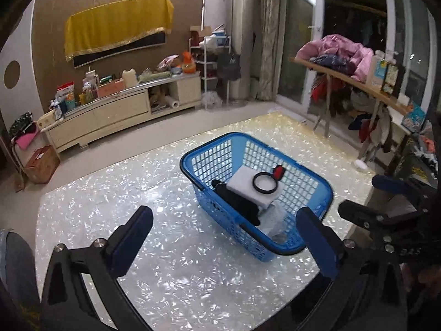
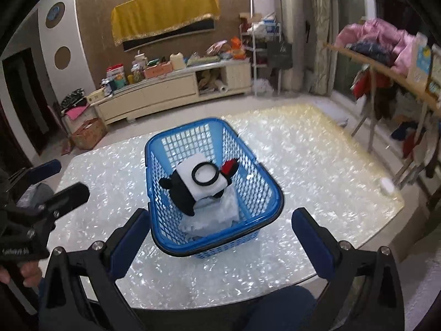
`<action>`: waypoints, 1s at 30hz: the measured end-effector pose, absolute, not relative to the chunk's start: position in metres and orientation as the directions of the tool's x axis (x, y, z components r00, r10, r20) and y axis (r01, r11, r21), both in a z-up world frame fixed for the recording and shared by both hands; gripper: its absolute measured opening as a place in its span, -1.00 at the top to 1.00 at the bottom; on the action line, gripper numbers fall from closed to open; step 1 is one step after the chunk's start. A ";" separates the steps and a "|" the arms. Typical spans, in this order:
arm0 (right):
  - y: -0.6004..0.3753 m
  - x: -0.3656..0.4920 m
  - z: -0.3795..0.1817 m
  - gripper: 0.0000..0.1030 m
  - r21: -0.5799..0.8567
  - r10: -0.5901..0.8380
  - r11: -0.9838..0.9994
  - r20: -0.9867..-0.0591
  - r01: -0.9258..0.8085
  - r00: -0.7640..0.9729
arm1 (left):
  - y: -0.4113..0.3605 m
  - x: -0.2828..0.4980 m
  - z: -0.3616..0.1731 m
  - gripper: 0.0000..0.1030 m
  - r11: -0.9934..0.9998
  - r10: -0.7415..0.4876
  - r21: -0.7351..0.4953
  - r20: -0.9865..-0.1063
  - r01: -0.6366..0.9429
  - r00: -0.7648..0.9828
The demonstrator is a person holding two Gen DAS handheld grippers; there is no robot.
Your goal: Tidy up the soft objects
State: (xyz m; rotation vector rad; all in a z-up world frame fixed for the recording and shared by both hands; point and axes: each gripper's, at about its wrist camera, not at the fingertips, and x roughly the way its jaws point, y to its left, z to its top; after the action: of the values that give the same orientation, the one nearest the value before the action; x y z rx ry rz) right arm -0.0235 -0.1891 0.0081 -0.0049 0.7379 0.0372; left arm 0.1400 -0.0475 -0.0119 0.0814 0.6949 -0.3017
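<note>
2 blue-padded grippers, left (image 1: 224, 241) and right (image 2: 220, 244), hover with jaws apart and empty above a blue plastic mesh basket (image 2: 165, 149) holding gathered soft items, likely finished.

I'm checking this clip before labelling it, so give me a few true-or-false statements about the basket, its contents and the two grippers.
1. The blue basket stands on the table. True.
2. A black ring lies on the white pad inside the basket. True.
3. The left gripper holds the black cloth. False: its jaws are wide open and empty; the cloth lies in the basket.
4. The basket is empty. False: it holds several soft items.
5. The right gripper is shut on the basket rim. False: its jaws are open, clear of it.
</note>
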 end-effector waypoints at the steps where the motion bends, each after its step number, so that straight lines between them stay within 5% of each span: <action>1: -0.184 -0.027 0.010 -0.99 -0.010 0.013 1.000 -0.660 -0.026 0.751 | -0.045 0.134 -0.010 -1.00 0.950 -0.262 -0.034 -0.629 0.311 0.732; 9: -0.163 -0.046 0.019 -0.99 -0.148 -0.130 0.988 -0.604 0.050 0.787 | -0.025 0.120 -0.011 -1.00 0.938 -0.337 -0.137 -0.588 0.320 0.735; 30: -0.151 -0.061 0.024 -0.99 -0.146 -0.093 0.989 -0.578 0.009 0.811 | -0.012 0.094 -0.003 -1.00 0.939 -0.342 -0.155 -0.541 0.308 0.768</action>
State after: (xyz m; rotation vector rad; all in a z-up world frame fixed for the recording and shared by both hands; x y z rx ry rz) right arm -0.0610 -0.1510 0.0237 -0.1393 0.6236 -0.0545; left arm 0.0941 -0.0121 -0.0033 -0.0587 0.5983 -0.3528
